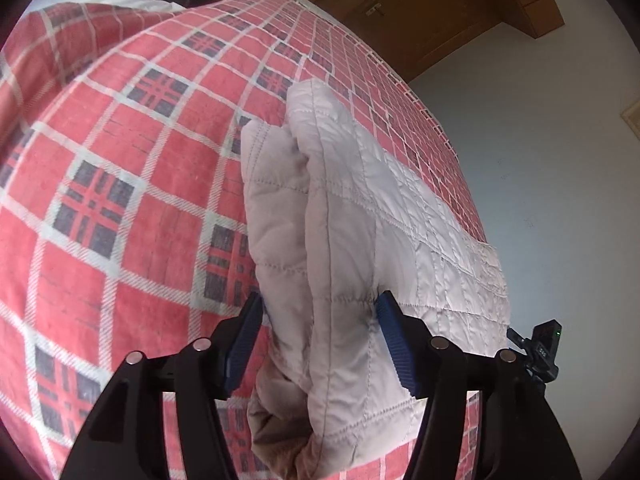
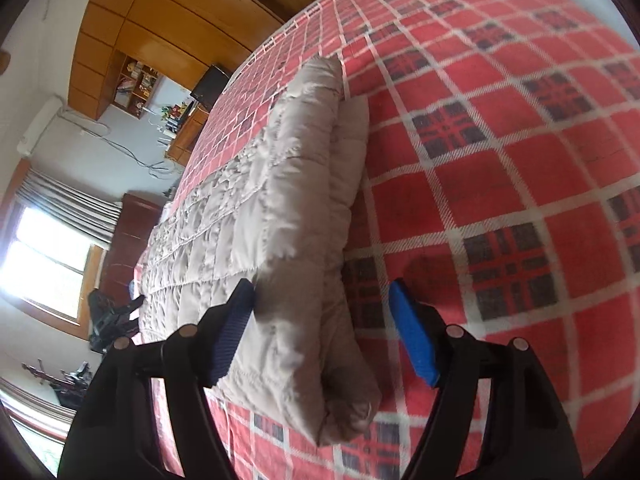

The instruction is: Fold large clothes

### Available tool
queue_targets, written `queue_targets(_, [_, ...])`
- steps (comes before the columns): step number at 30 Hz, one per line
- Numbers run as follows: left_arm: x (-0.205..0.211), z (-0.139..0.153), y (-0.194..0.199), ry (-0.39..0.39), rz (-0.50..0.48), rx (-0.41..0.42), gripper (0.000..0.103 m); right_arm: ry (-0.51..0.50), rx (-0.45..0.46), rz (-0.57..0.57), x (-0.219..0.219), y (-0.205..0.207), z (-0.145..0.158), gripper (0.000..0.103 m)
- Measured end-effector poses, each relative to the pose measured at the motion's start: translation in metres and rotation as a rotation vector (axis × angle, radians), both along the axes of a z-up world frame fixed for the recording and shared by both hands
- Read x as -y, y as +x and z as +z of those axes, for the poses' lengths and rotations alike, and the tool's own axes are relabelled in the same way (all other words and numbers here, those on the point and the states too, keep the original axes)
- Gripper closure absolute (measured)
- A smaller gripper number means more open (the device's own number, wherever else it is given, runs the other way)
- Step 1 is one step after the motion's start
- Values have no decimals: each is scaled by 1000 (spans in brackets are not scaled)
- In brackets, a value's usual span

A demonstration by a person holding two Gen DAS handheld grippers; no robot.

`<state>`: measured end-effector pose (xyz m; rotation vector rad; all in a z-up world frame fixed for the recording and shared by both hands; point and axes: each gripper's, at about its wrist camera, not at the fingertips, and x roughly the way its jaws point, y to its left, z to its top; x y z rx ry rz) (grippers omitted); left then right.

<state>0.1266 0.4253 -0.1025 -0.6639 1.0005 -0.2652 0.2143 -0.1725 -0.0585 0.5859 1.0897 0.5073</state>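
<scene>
Gripping puffy quilted jacket (image 1: 352,240) folds: left claw (image 1: 320,344); plaid blanket (image 1: 120,200) beneath.

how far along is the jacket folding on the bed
Mostly done, it seems: the quilted jacket already lies in a thick layered bundle on the plaid blanket. In hand: the left tool squeezes one end of the fold, while the right tool straddles the other end with one pad clear of it. Left: probably letting go and tidying the stack.
</scene>
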Motion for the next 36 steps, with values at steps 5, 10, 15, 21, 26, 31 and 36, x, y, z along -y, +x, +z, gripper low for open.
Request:
queue_targets(5, [1, -13, 12, -44, -17, -11, 36, 37, -3, 20, -6, 6, -11, 32])
queue_targets(10, [10, -19, 26, -44, -36, -8, 27, 21, 8, 69, -27, 10, -10, 32])
queue_targets(15, [27, -12, 36, -9, -57, 3, 55, 15, 1, 95, -42, 16, -11, 59])
queue_targets(21, [28, -4, 26, -51, -54, 33, 81, 60, 36, 101, -42, 5, 4, 82])
queue_targets(26, [31, 18, 11, -91, -58, 86, 85, 76, 84, 108, -34, -15, 33, 87])
queue_targets(31, [55, 50, -34, -95, -143, 123, 85, 67, 150, 116, -18, -62, 76, 87])
queue_targets(36, [84, 70, -89, -105, -234, 148, 84, 49, 193, 108, 18, -131, 102, 87])
